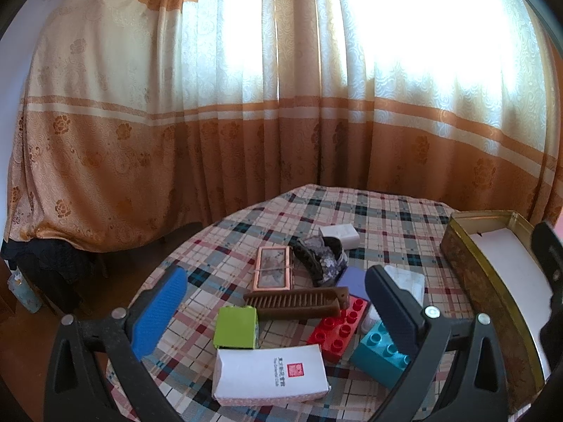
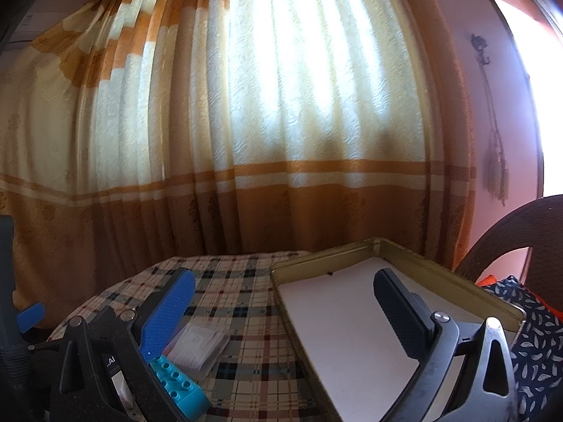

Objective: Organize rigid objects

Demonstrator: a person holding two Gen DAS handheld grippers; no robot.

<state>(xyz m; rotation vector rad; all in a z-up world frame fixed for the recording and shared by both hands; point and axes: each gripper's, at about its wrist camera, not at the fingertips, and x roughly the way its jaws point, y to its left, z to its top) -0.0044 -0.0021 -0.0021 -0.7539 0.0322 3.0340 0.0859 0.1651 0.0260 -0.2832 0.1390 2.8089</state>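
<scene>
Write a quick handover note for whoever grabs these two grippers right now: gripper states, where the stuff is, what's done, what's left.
Left gripper: open, empty, above the clutter.
Right gripper: open, empty, partly over the tin box.
On the plaid tablecloth: comb, green block, red brick, teal brick, white carton, framed picture.
Done: nothing visible in the box, only its white liner.
Left: probably moving the pieces into the box.

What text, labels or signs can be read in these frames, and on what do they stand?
White box: a red square seal with two lines of print beside it, too small and blurred to read.
Right gripper: pale letters on its body at lower left, seemingly "AI", cut off by the frame.
Tin, comb, bricks: no text visible.
</scene>
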